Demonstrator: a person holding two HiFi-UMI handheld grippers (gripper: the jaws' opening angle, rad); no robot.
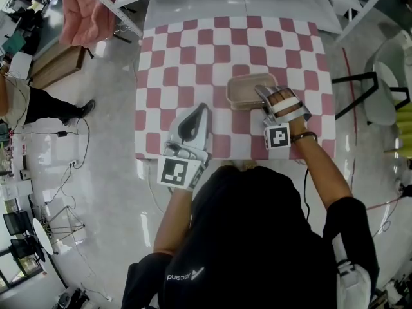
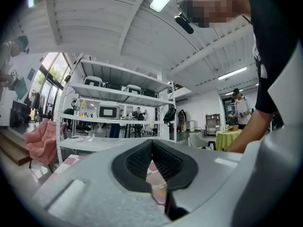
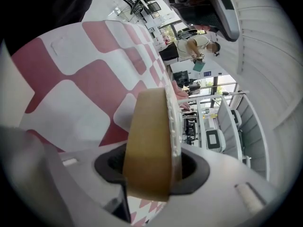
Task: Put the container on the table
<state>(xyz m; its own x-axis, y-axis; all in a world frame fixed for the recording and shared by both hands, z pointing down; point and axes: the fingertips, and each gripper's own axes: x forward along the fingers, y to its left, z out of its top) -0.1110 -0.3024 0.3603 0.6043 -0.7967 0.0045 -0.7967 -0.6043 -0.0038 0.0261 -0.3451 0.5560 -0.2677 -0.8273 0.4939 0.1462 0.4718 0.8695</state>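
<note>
A shallow beige container [image 1: 250,89] is over the right half of the red-and-white checked table [image 1: 193,50]. My right gripper [image 1: 264,98] is shut on its near right rim. In the right gripper view the container [image 3: 149,141] stands edge-on between the jaws of that gripper [image 3: 151,164], with the checked cloth behind it. Whether its base touches the cloth I cannot tell. My left gripper [image 1: 201,108] lies over the table's front left part, apart from the container. In the left gripper view this gripper [image 2: 151,148] has its black pads together with nothing between them.
A pink armchair [image 1: 87,11] and a wooden bench [image 1: 55,63] stand left of the table, and a person [image 1: 26,102] is at the far left. A white chair [image 1: 386,82] is at the right. White shelving [image 2: 113,98] rises beyond the table.
</note>
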